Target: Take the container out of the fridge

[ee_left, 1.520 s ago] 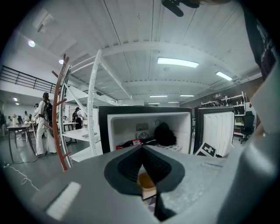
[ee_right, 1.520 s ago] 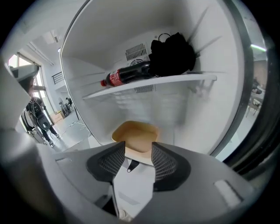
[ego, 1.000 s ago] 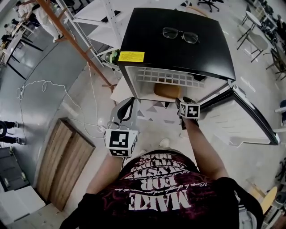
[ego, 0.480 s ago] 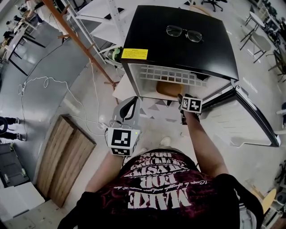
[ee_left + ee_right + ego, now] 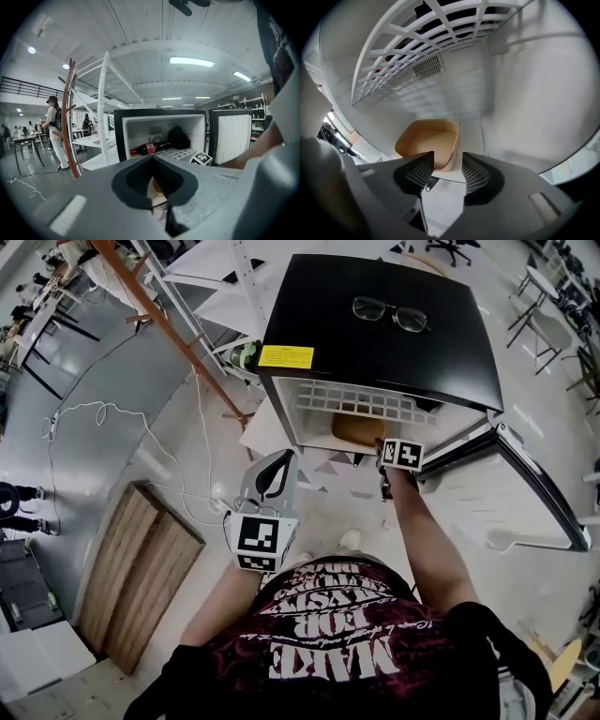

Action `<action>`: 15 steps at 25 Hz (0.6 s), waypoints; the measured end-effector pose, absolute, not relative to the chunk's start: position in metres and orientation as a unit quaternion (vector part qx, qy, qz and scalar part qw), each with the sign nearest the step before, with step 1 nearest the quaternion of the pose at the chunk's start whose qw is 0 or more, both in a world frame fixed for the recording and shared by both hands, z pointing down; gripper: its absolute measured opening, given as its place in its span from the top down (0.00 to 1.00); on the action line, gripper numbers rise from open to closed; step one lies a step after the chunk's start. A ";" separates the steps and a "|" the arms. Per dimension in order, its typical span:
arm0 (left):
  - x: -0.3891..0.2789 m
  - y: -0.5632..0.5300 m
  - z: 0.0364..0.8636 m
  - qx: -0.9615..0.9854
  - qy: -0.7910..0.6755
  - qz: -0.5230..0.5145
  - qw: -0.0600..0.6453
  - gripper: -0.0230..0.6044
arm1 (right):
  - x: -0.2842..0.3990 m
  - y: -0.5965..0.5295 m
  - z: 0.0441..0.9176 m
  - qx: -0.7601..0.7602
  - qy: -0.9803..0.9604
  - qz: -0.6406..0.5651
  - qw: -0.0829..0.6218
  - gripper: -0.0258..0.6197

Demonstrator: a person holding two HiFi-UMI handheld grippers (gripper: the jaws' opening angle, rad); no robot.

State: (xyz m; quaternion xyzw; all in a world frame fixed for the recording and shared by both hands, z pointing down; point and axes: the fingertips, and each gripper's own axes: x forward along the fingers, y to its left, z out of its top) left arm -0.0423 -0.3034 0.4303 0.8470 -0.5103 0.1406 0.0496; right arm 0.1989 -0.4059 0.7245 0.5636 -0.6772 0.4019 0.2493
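Note:
A tan open container sits on the floor of the black fridge, under the white wire shelf. In the head view the container shows just inside the fridge opening. My right gripper reaches into the fridge, open, with the container's near right wall between its jaws; I cannot tell if the pads touch it. From above, its marker cube hides the jaws. My left gripper hangs back in front of the fridge, shut and empty.
Glasses lie on the fridge top. The fridge door stands open to the right. A cola bottle and a black object rest on the wire shelf. A wooden panel lies on the floor at left.
My right gripper has pushed a little further into the fridge toward the container. The left gripper has barely moved.

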 end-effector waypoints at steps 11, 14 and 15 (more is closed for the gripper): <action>-0.047 -0.296 0.430 0.846 -0.511 0.142 0.047 0.96 | 0.196 -0.400 0.740 0.566 -0.663 0.399 0.283 0.86; -0.047 -0.295 0.429 0.847 -0.511 0.141 0.044 0.96 | 0.197 -0.397 0.742 0.566 -0.664 0.393 0.292 0.89; -0.048 -0.295 0.429 0.847 -0.510 0.141 0.044 0.96 | 0.197 -0.396 0.742 0.565 -0.663 0.395 0.290 0.89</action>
